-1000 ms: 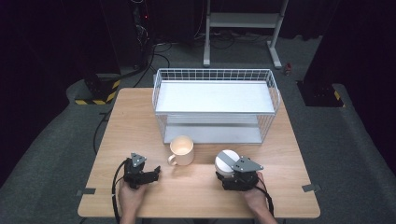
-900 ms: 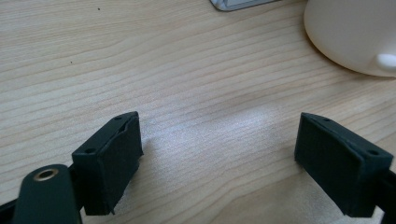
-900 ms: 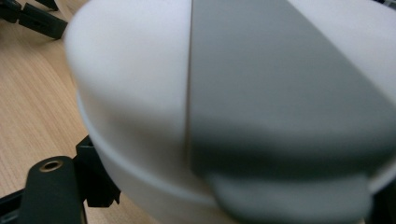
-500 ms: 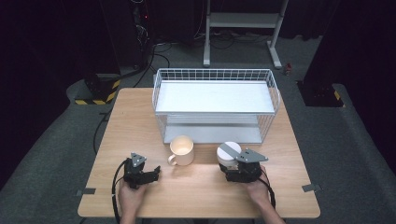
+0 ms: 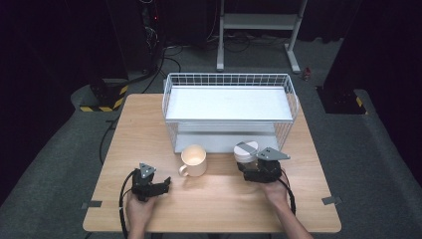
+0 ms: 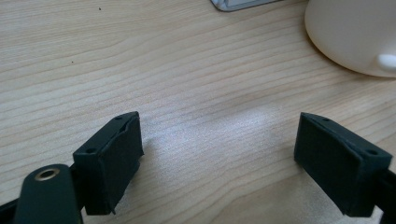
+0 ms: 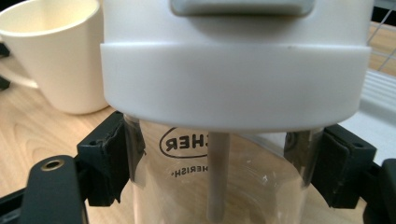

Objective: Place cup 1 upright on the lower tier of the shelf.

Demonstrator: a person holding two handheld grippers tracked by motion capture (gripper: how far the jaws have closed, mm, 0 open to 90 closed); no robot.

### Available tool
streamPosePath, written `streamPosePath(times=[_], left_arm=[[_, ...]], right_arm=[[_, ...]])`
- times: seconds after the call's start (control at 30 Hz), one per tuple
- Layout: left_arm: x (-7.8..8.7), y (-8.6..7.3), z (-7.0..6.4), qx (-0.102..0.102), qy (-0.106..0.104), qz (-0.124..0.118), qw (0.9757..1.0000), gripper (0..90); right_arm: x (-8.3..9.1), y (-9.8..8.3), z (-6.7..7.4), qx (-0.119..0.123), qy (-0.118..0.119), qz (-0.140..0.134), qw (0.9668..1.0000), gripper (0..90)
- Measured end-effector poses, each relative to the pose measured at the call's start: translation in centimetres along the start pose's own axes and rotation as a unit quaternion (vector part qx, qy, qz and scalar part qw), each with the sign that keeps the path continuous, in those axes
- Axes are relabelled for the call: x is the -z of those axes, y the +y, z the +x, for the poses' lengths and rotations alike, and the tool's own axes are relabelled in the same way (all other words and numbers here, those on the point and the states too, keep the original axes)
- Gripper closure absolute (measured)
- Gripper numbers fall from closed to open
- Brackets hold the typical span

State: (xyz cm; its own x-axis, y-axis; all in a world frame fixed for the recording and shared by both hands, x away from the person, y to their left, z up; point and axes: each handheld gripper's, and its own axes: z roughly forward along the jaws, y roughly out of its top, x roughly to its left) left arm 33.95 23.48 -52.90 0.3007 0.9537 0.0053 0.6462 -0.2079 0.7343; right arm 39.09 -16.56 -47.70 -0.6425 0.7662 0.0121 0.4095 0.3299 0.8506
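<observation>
Clear tumbler (image 7: 219,186) with white lid (image 5: 246,148), upright, clamped between the right gripper (image 5: 249,172) fingers (image 7: 112,158) just under the lid, at the bench's (image 5: 149,129) right front, close before the wire rack (image 5: 229,107). Cream mug (image 5: 194,160) just to its left, apart. Left gripper (image 5: 161,186) low over bare wood near the mug's handle, fingers (image 6: 109,161) wide, nothing between them.
</observation>
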Motion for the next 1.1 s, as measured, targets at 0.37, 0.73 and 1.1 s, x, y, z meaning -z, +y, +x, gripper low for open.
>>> streamPosePath(times=[0.37,0.73,1.1], left_arm=[[0.0,0.0,0.0,0.0,0.0,0.0,1.0,15.4],[0.0,0.0,0.0,0.0,0.0,0.0,1.0,15.4],[0.0,0.0,0.0,0.0,0.0,0.0,1.0,15.4]], right_arm=[[-1.5,1.4,-1.6,-0.018,-0.027,-0.016,0.9993,18.9],[-3.1,2.2,-3.0,-0.034,-0.051,-0.018,0.998,18.9],[-4.1,2.9,-4.0,-0.041,-0.067,-0.031,0.9964,18.9]])
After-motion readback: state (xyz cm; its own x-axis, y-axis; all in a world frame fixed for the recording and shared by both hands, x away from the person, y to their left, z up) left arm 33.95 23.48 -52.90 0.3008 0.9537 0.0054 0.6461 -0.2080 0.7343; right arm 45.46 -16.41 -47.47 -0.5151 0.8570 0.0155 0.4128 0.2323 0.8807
